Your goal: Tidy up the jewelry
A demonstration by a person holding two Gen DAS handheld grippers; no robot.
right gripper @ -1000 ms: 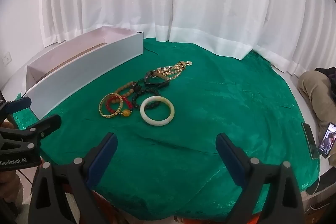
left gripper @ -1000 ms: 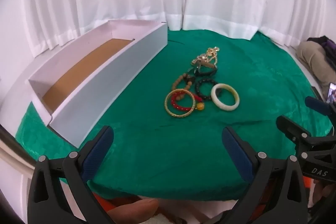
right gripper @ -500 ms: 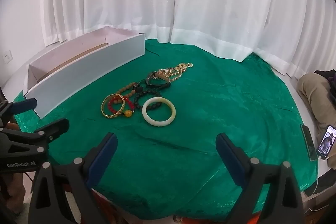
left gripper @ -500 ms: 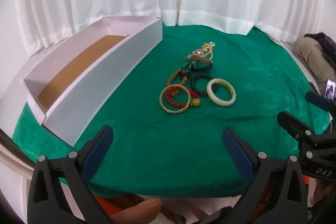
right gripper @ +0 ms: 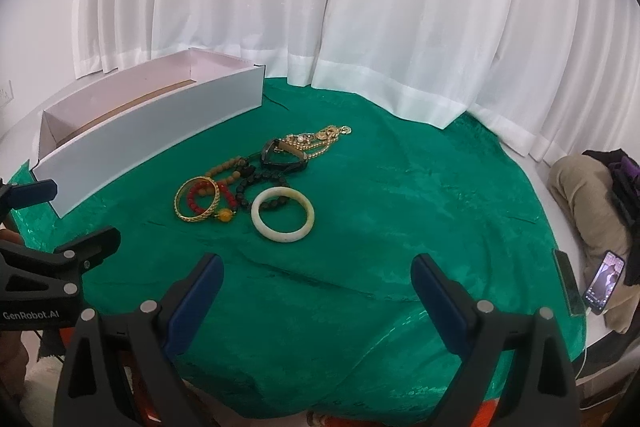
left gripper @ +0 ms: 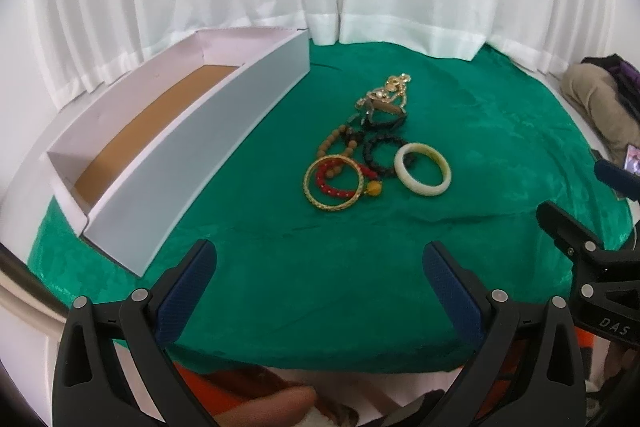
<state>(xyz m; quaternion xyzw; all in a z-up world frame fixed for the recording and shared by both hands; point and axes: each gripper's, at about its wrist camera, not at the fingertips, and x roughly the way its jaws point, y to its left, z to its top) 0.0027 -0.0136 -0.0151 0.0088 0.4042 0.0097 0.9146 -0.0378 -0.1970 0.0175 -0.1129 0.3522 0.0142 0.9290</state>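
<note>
A pile of jewelry lies mid-table on a green cloth point(left gripper: 360, 259): a white jade bangle point(left gripper: 422, 174) point(right gripper: 283, 213), a gold bangle point(left gripper: 334, 183) point(right gripper: 197, 204) over red beads, a black bead bracelet point(left gripper: 382, 157), wooden beads, a black watch point(right gripper: 283, 158) and a gold chain necklace point(left gripper: 390, 89) point(right gripper: 320, 139). A long white open box point(left gripper: 192, 147) point(right gripper: 152, 131) stands to the left of the pile. My left gripper point(left gripper: 320, 283) and right gripper point(right gripper: 316, 291) are both open and empty, near the table's front edge, short of the pile.
White curtains hang behind the round table. A person's legs point(right gripper: 580, 187) and a lit phone point(right gripper: 604, 281) are at the right. A dark flat device point(right gripper: 568, 283) lies at the cloth's right edge. Each gripper shows at the side of the other's view.
Both grippers have shifted slightly; the jewelry and box have not moved. Both stay open.
</note>
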